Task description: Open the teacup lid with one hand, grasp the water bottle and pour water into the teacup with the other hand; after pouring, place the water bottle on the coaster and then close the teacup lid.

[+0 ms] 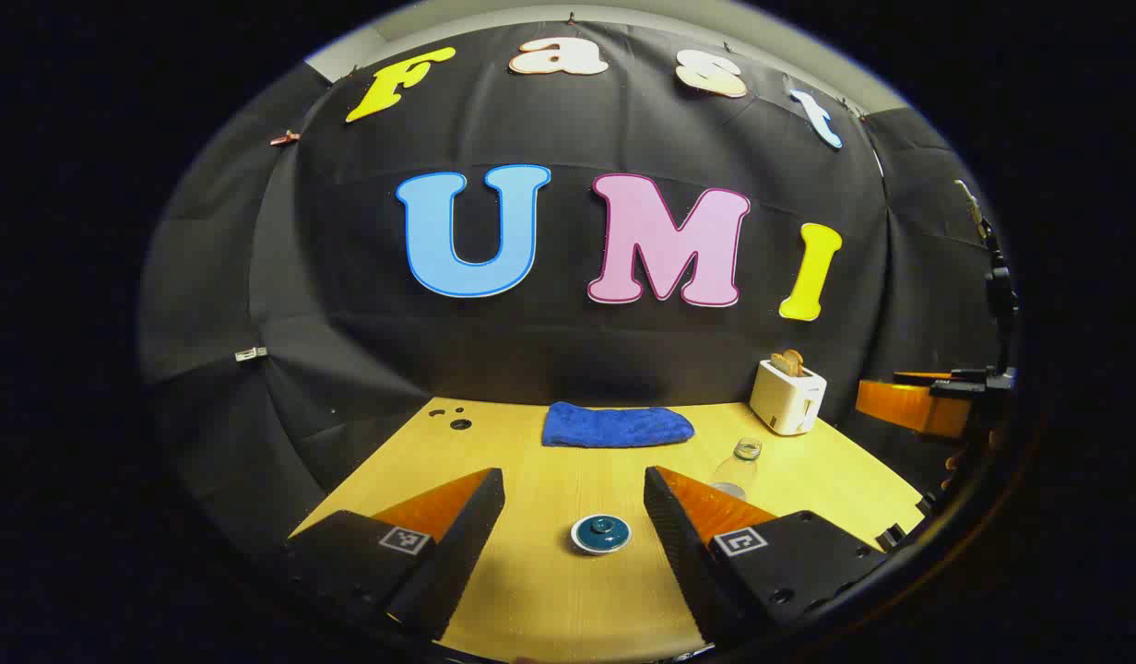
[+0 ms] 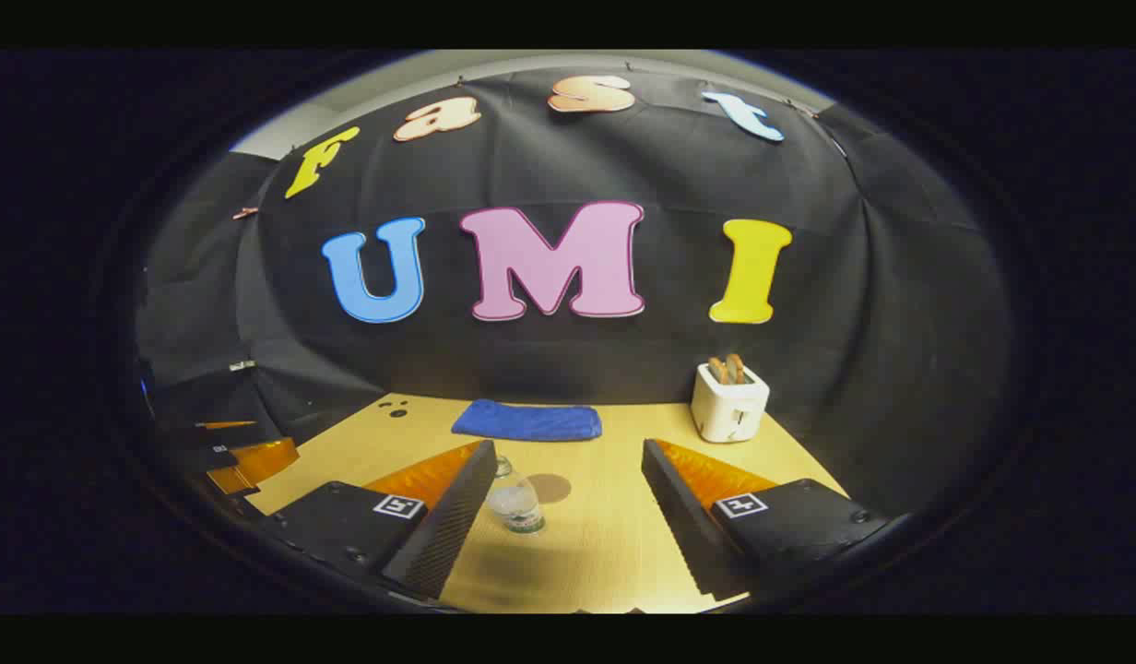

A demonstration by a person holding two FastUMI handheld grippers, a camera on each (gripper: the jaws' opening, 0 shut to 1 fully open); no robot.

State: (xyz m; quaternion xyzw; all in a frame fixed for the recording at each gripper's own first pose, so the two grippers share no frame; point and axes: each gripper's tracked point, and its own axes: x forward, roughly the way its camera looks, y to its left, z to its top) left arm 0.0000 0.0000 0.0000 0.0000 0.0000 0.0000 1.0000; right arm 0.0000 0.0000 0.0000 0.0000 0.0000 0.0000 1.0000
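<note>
Both grippers' jaws spread wide, empty: left gripper [image 1: 573, 516] frames lidded teacup [image 1: 600, 534] on tabletop [image 1: 568, 609], likely brittle, pinch knob; right gripper [image 2: 568, 516] near clear water bottle [image 2: 515, 499], probably light, slick, crushable, grasp mid-body.

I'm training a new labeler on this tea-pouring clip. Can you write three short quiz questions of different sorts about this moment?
1. True or false: the lid sits on the teacup.
2. Multiple choice: what lies at the back of the table, left of the toaster? A) a sponge B) a blue towel C) a plate
3. Fill in: in the right gripper view, the water bottle stands nearest the right hand-held gripper's ____ finger.

Key: 1 true. 2 B. 3 left. Both the left hand-held gripper and the right one are open and hold nothing; the brown coaster lies just behind the bottle.
</note>
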